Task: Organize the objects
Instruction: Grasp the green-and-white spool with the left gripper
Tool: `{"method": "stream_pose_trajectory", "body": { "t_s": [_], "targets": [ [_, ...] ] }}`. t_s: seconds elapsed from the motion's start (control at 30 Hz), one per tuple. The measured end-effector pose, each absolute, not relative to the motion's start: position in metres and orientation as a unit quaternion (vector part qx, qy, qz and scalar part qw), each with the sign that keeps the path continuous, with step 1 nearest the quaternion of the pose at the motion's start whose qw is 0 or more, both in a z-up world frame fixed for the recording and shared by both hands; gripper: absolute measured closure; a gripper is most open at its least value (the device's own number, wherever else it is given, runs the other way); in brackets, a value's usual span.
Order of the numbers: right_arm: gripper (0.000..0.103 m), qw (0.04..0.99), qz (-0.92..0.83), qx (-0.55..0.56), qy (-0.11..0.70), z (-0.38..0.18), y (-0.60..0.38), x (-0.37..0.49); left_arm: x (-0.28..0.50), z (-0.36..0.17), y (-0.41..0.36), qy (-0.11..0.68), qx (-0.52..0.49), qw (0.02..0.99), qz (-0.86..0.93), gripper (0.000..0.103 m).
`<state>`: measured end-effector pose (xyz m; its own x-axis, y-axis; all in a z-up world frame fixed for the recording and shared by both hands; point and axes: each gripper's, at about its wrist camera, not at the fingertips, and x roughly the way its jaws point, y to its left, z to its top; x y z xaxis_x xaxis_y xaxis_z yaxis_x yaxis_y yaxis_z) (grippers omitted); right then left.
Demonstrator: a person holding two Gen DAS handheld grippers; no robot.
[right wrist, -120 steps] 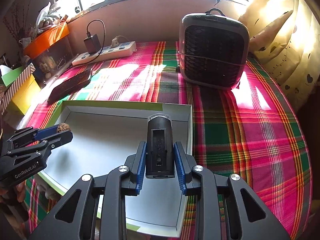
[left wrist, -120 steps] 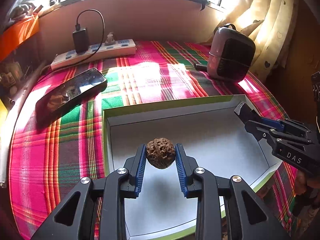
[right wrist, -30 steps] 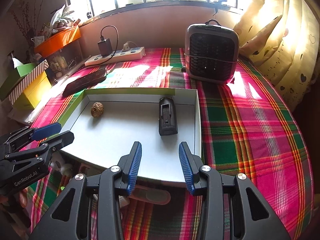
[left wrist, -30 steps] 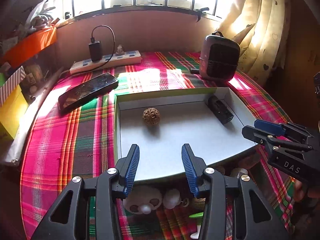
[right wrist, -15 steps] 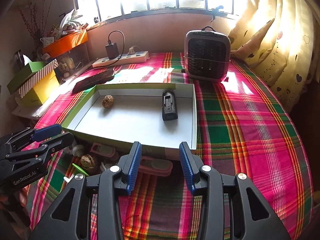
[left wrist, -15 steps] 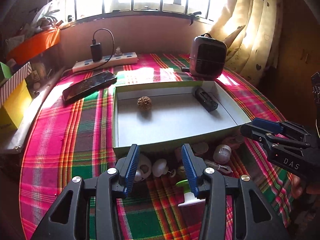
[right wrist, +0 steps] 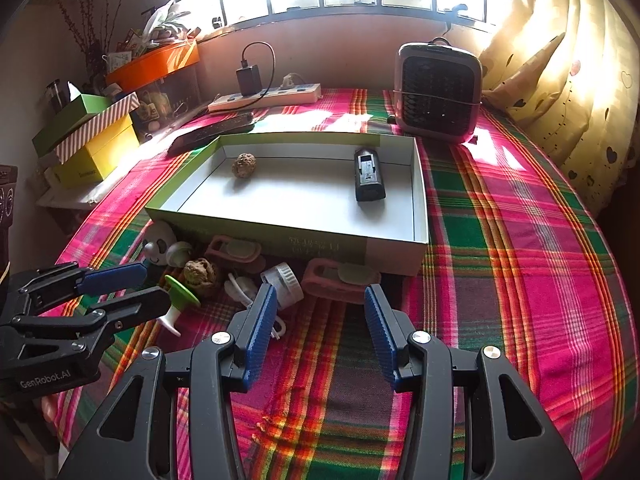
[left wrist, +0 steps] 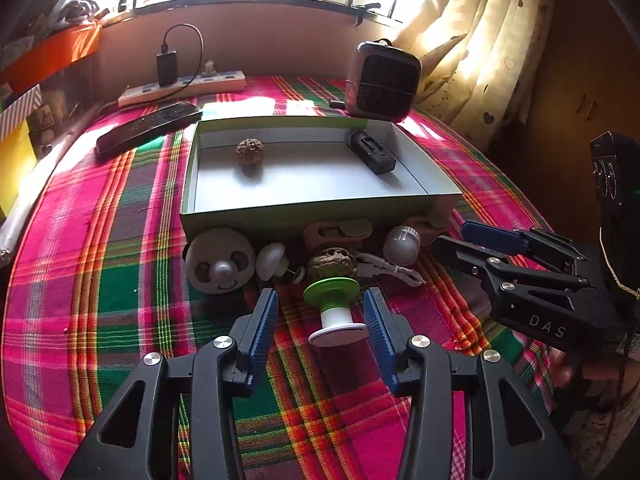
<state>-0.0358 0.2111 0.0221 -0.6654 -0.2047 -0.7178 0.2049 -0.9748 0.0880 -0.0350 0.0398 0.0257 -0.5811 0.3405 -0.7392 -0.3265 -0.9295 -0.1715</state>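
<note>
1. The left gripper (left wrist: 321, 318) hangs with its jaws apart, a green-and-white spool (left wrist: 334, 307) lying between them on the plaid table (left wrist: 120, 240).
2. The right gripper (right wrist: 320, 320) hovers with jaws apart and empty.
3. In the white box (right wrist: 420, 208) lie a walnut (right wrist: 243, 165) and a black device (right wrist: 369, 176), well apart.
4. Small toys cluster just before the box's near wall.

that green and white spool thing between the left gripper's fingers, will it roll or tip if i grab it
The spool already lies tilted on its round flanges, so a nudge would probably roll it in an arc. It looks like light, stiff plastic. The narrow white stem likely suits the open left gripper better than the flanges.
</note>
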Motion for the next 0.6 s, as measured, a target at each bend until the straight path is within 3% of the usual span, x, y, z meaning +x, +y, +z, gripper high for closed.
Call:
{"method": "stream_pose_trajectory", "body": {
  "t_s": [0.6],
  "targets": [
    [0.056,0.131,-0.900,0.417,-0.004,0.007,0.208,-0.033,-0.044,0.011,0.042,-0.010,-0.437,0.182,0.881,0.060]
  ]
}}
